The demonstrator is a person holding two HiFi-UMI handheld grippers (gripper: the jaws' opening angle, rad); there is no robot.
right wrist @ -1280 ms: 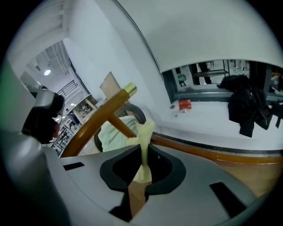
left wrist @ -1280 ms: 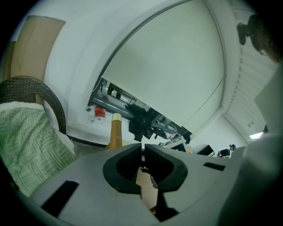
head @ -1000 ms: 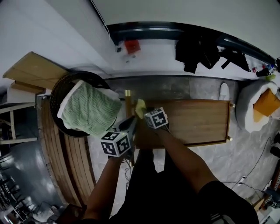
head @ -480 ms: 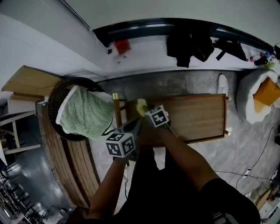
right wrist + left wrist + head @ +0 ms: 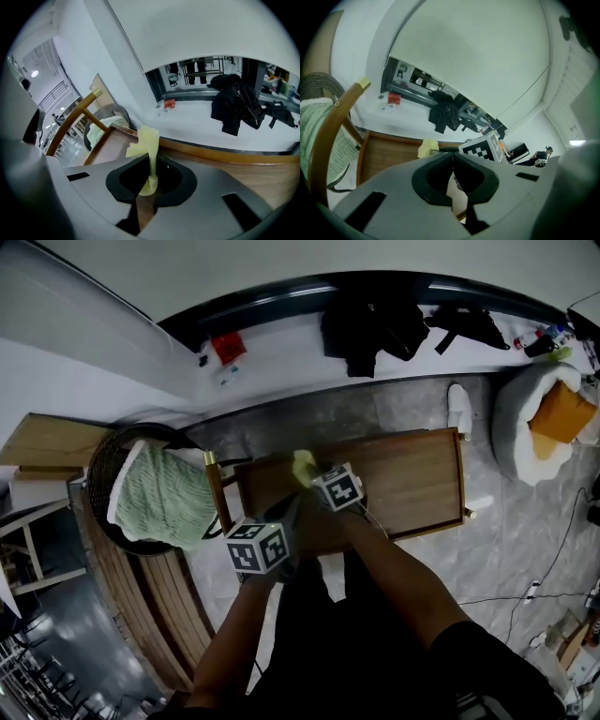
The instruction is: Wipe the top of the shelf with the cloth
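A pale yellow cloth [image 5: 146, 139] is pinched in the right gripper [image 5: 152, 164] at one end of the brown wooden shelf top [image 5: 412, 486]. The left gripper [image 5: 452, 161] is pressed together, empty. So thin a pinch could be dragged loose mid-wipe.

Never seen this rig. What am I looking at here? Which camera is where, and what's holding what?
No robot: a person holds a two-jaw gripper in each hand. The head view looks steeply down from the person's head; each gripper view rides on its gripper, looking along the jaws. The right gripper is shut on a yellow cloth at the left end of the wooden shelf top. The left gripper is shut, empty, beside it. The marker cubes belong to the grippers.
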